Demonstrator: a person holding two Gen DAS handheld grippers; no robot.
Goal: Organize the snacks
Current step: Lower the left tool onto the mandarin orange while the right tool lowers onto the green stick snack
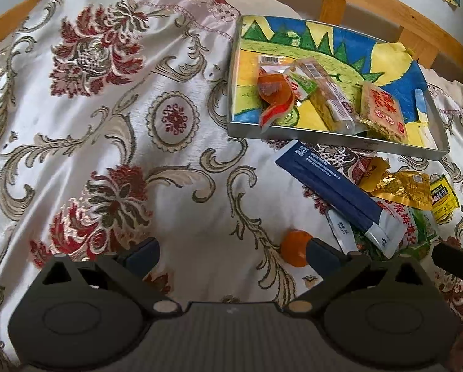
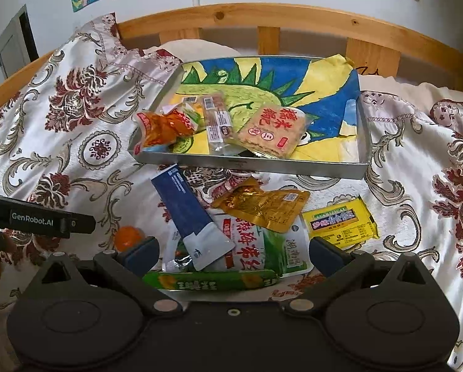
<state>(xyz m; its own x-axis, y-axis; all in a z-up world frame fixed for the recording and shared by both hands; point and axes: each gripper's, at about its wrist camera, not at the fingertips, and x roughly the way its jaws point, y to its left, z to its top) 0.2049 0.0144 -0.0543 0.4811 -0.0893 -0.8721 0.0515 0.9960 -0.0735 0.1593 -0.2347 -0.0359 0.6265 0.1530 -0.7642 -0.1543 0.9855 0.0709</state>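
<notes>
A shallow metal tray (image 2: pixel 250 165) (image 1: pixel 330 140) lined with a dinosaur drawing lies on the bedspread and holds an orange packet (image 2: pixel 163 130), a clear bar packet (image 2: pixel 217 122) and a rice cake packet (image 2: pixel 273 131). In front of it lie loose snacks: a blue sachet (image 2: pixel 185 207) (image 1: pixel 333 186), a gold packet (image 2: pixel 265 206), a yellow packet (image 2: pixel 340 221), a red-green packet (image 2: pixel 250 248) and a small orange round snack (image 2: pixel 126 238) (image 1: pixel 295 248). My right gripper (image 2: pixel 231 252) is open over the loose pile. My left gripper (image 1: pixel 231 252) is open and empty, its right finger beside the orange round snack.
A floral bedspread (image 1: pixel 107 124) covers the bed. A wooden headboard rail (image 2: pixel 262 18) runs behind the tray, with drawings on the wall above. The left gripper's body (image 2: pixel 39 218) shows at the left of the right wrist view.
</notes>
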